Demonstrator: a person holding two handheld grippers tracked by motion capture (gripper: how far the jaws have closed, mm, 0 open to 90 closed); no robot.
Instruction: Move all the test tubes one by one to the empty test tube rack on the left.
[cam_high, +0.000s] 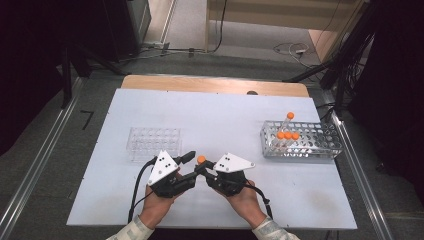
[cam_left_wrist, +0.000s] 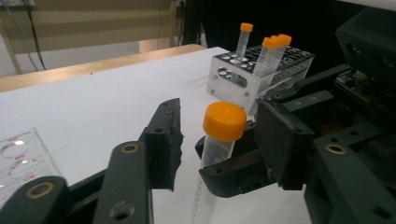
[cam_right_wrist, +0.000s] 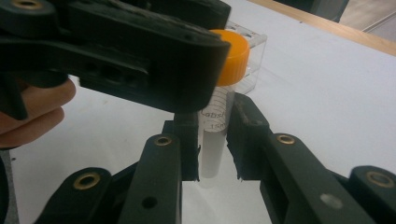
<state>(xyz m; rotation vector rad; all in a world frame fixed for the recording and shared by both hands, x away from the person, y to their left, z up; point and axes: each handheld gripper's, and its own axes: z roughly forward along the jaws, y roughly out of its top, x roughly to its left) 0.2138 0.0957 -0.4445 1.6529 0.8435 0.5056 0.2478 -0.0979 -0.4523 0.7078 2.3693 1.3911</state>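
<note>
Tube: a clear plastic centrifuge tube (cam_left_wrist: 218, 149) with an orange screw cap (cam_left_wrist: 224, 121) stood upright above the table, between the two grippers near the front middle of the board.
Right gripper: the right gripper (cam_right_wrist: 212, 144) had its jaws clamped on the tube's barrel below the cap, pads pressed on both sides of the printed scale.
Left gripper: the left gripper (cam_left_wrist: 219, 140) had its jaws part open around the cap end, one jaw clear to one side and the other close beside the cap; I could not see a pad pressing on the tube, so it held nothing.
Handling: the tube looked light, stiff and empty; its smooth wall would likely slip under a loose grip, and thin plastic could crack if squeezed hard.
Where to hold: the barrel just below the cap seemed safest, with the ribbed cap as the better purchase for twisting.
Metal rack: a perforated metal rack (cam_high: 301, 140) stood at the right side of the table with four orange-capped tubes (cam_high: 287, 135) in it, one taller or raised.
Clear rack: an empty clear plastic rack (cam_high: 153, 141) sat left of centre, well apart from the metal one.
Surface: a flat white board (cam_high: 225, 110) lay on a wooden tabletop (cam_high: 215, 84).
Room: grey carpet, floor rails and loose cables lay around.
</note>
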